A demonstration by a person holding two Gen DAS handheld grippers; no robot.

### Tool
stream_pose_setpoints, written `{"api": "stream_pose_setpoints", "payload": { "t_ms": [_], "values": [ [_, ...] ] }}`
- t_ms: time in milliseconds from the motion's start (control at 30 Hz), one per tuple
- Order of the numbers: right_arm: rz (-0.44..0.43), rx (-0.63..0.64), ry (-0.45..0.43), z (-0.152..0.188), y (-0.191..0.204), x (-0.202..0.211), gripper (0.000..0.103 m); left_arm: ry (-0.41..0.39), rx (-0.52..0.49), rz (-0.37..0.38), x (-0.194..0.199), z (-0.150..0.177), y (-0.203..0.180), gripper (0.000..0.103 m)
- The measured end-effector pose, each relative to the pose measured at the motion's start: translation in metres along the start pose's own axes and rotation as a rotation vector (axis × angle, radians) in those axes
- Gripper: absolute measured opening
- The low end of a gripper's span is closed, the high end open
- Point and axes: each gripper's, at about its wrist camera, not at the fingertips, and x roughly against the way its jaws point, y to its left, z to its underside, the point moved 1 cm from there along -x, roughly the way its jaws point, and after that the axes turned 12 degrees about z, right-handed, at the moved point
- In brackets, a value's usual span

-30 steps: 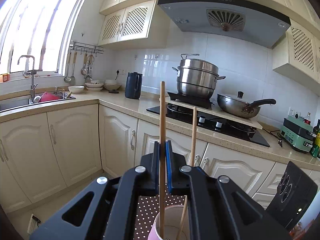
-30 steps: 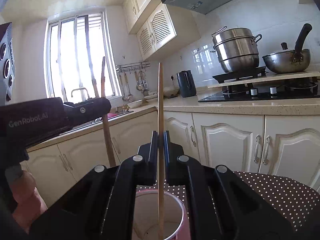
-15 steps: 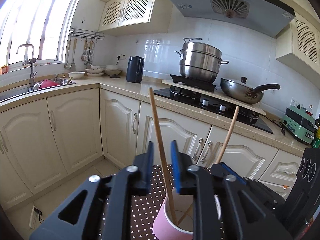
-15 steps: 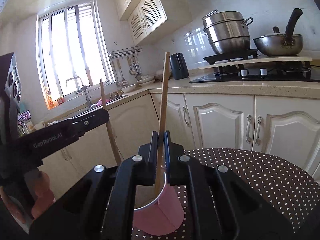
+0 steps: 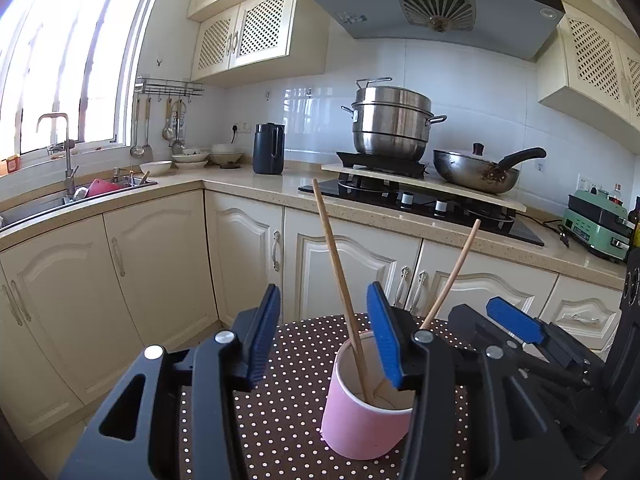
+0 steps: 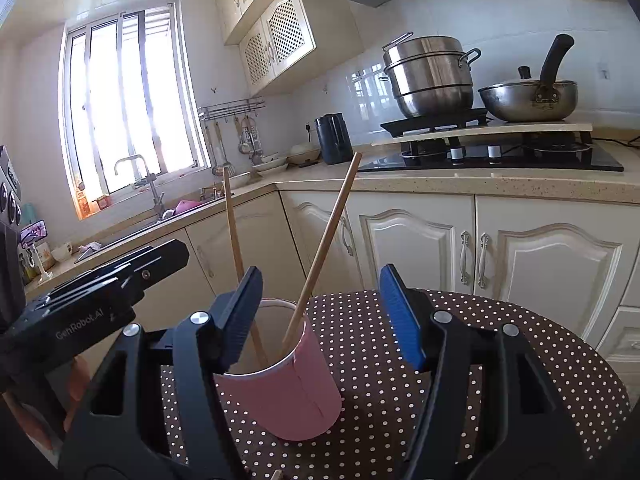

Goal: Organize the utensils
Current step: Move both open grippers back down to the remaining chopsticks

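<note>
A pink cup (image 5: 360,424) stands on a brown polka-dot table (image 5: 292,400); it also shows in the right wrist view (image 6: 288,396). Two wooden chopsticks lean inside it: one (image 5: 336,276) tilts left, the other (image 5: 454,272) tilts right. In the right wrist view they appear as a left chopstick (image 6: 234,236) and a right chopstick (image 6: 328,236). My left gripper (image 5: 324,336) is open and empty, just behind the cup. My right gripper (image 6: 324,316) is open and empty, its left finger beside the cup rim. The right gripper's fingers (image 5: 516,320) show beyond the cup in the left wrist view.
Cream kitchen cabinets (image 5: 160,264) and a counter with a stove (image 5: 420,200), steamer pot (image 5: 392,124), wok (image 5: 476,172) and kettle (image 5: 269,148) stand behind the table. A sink (image 5: 60,200) is at the left. The left gripper's body (image 6: 92,300) is at the cup's left.
Both grippers have opened and let go of their chopsticks, which now lean in the pink cup. Both grippers have drawn back from the cup.
</note>
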Motion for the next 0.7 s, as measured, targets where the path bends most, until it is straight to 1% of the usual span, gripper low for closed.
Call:
{"api": "stream_pose_setpoints", "payload": {
  "t_ms": [333, 600, 700],
  "values": [
    [-0.001, -0.009, -0.028, -0.003, 0.001, 0.030, 0.061, -0.022, -0.034, -0.017, 0.027, 0.007, -0.011, 0.050],
    [0.016, -0.002, -0.020, 0.000, 0.000, 0.063, 0.070, -0.027, -0.042, -0.026, 0.061, 0.022, -0.013, 0.052],
    [0.018, -0.003, -0.015, 0.004, 0.000, 0.077, 0.074, -0.017, -0.042, -0.014, 0.074, 0.029, -0.012, 0.053]
  ]
}}
